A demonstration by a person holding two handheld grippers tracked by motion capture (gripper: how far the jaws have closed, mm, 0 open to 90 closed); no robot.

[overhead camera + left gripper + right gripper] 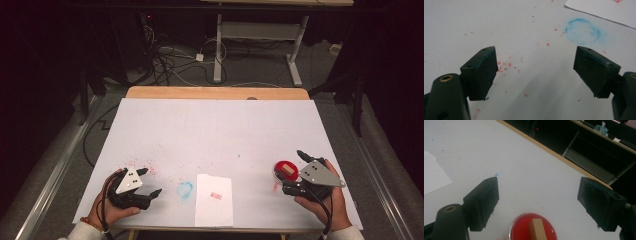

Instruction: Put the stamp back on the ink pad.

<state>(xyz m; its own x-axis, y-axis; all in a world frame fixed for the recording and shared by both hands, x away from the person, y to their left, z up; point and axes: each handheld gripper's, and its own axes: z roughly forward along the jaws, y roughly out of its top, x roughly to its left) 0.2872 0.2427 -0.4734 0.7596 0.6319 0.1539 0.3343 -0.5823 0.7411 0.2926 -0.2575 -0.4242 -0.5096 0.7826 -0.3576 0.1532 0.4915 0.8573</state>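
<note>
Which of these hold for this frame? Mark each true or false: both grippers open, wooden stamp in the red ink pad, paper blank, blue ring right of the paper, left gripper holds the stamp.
1. Both the left gripper and the right gripper are open. True.
2. The wooden stamp stands in the red ink pad. True.
3. The paper is blank. False: it bears a red stamp mark.
4. The blue ring lies right of the paper. False: left.
5. The left gripper holds the stamp. False: its jaws are empty.
</note>
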